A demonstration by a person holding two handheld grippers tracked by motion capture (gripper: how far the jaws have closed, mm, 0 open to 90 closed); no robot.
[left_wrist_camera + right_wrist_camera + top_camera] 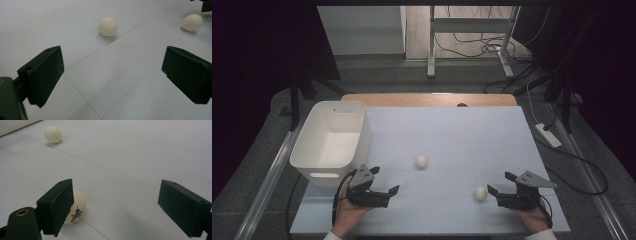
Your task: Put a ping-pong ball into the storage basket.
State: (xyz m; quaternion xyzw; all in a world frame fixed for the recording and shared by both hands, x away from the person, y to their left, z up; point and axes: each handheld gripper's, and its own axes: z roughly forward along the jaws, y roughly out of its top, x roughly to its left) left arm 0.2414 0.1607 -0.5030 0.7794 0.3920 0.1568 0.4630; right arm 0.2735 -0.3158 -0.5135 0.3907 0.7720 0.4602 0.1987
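We hold the right gripper point(500, 183) low over the white table point(452, 135), its jaws spread wide with nothing between them. The near ball point(480, 193) lies just off the tip of its nearer jaw; in the right gripper view that ball point(76, 206), printed with red stars and dark lettering, sits partly behind the left-hand jaw, and we cannot tell whether the jaw touches it or merely stands just beside it. The second ball point(53, 134) lies well ahead of this gripper and off to the left in that view.

Our left gripper point(385, 180) is likewise fully open and holds nothing. In the left gripper view the second ball point(108, 26) lies ahead of the jaws, slightly left of the gap's middle and well clear of both, while the near ball point(192, 22) lies farther off beyond the right-hand jaw. The white bin point(332, 142) stands just beside the left gripper, on its outer side.
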